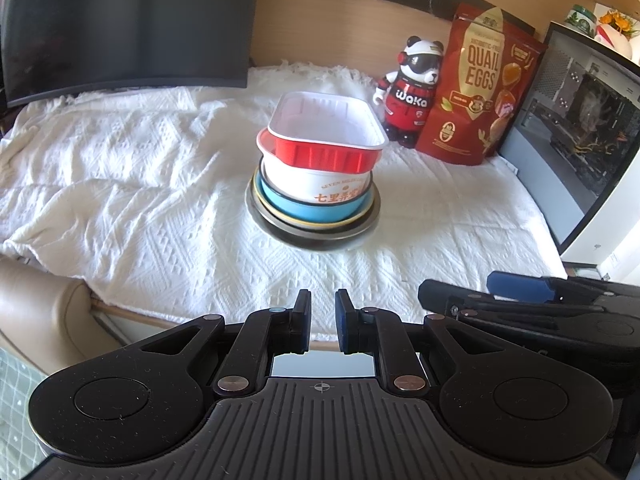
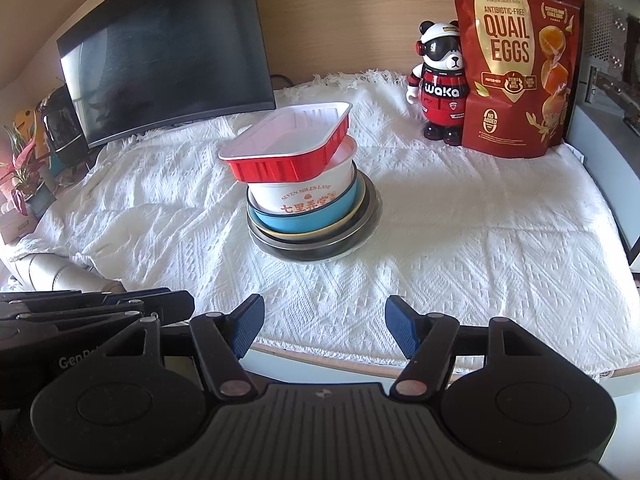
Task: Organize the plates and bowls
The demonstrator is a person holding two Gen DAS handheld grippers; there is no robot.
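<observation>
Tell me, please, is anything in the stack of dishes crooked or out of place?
Yes. The red rectangular tray on top sits tilted and overhangs the white bowl beneath it, since its shape does not nest in the round bowl. The blue bowl and the plates below look evenly nested. Nothing is spilled.

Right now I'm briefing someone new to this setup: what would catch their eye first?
The leaning stack of dishes in the middle of the white woven cloth: a red rectangular foil tray tilted atop a white printed paper bowl, a blue bowl and dark plates. Behind it to the right stand a red panda figurine and a red quail-egg bag.
</observation>
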